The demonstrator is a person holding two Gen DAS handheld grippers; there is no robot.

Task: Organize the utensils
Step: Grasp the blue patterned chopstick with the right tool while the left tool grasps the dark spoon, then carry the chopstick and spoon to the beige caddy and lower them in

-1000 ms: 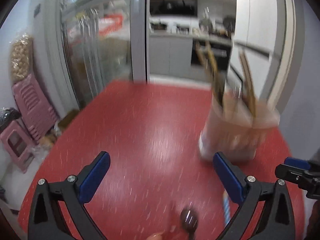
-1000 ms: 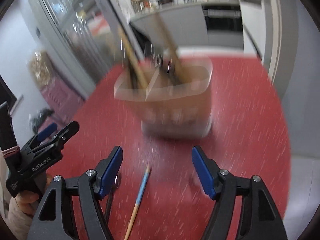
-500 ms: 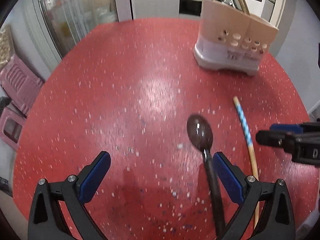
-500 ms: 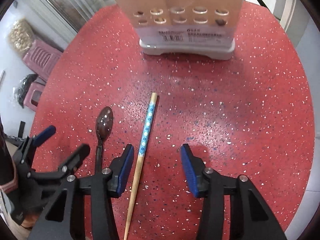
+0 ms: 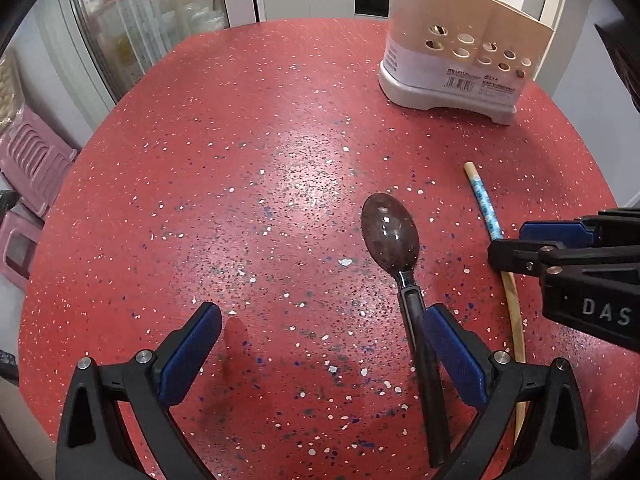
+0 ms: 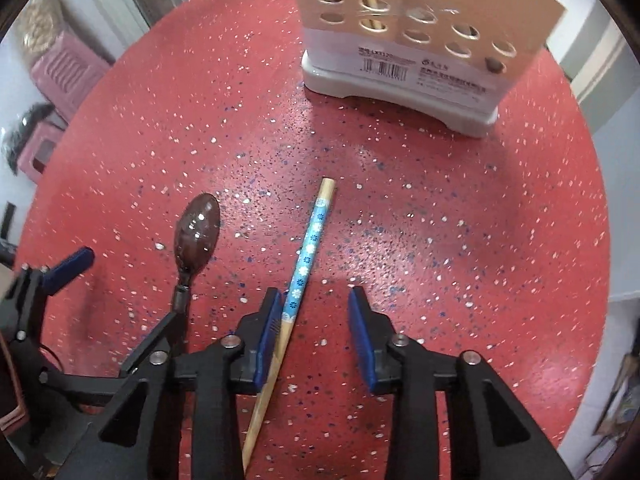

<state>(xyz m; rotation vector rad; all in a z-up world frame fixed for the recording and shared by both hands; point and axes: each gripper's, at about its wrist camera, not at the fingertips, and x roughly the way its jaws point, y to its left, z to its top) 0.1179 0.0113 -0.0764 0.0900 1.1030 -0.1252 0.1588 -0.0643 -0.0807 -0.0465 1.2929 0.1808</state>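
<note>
A dark brown spoon point(image 5: 390, 236) lies on the red speckled table point(image 5: 240, 160), bowl pointing away from me. My left gripper point(image 5: 322, 320) is open over it, the handle running just inside the right finger. A chopstick point(image 6: 310, 240) with a blue flowered top lies to the spoon's right. My right gripper point(image 6: 316, 310) straddles it with its jaws closing. The stick rests against the left pad point(image 6: 270, 320), clear of the right pad. A beige utensil holder point(image 6: 400, 40) on a white base stands at the far side, with several utensils in it.
The round table ends close behind the holder point(image 5: 460, 60) and to the right. Pink plastic stools point(image 5: 28, 160) stand on the floor at the left. A glass door and kitchen cabinets lie beyond. My left gripper's finger point(image 6: 74, 266) shows beside the spoon point(image 6: 198, 228).
Both grippers tipped down and sank toward the table. The right jaws narrowed around the chopstick. The spoon handle now lies between the left fingers, by the right one.
</note>
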